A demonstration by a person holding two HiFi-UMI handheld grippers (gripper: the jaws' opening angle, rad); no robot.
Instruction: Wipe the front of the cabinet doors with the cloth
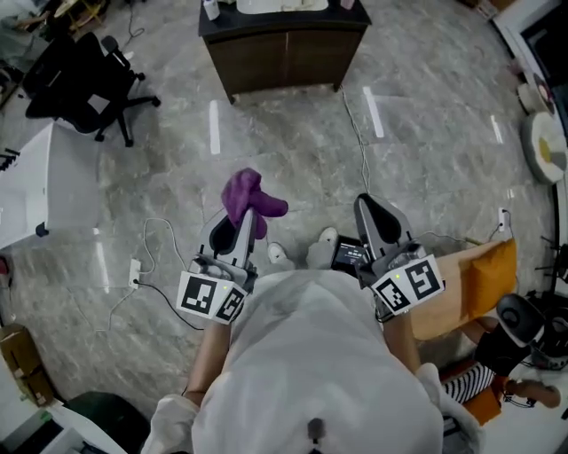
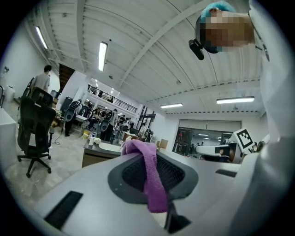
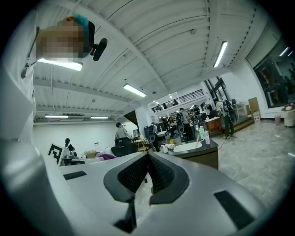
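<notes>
Fingers of L gripper [image 1: 245, 223] clamped on 1 purple cloth [image 1: 249, 195]; R gripper [image 1: 374, 211] fingers closed, empty. 1 cabinet [image 1: 284, 27], 2 doors [image 1: 259, 60].

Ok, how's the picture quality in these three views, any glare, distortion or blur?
Head view: white glare streaks on the glossy grey marble floor, otherwise sharp. Left gripper view: strong fisheye bends the ceiling beams, corners go black, fluffy purple cloth is in focus. Right gripper view: same fisheye, long ceiling strip light blown out.
</notes>
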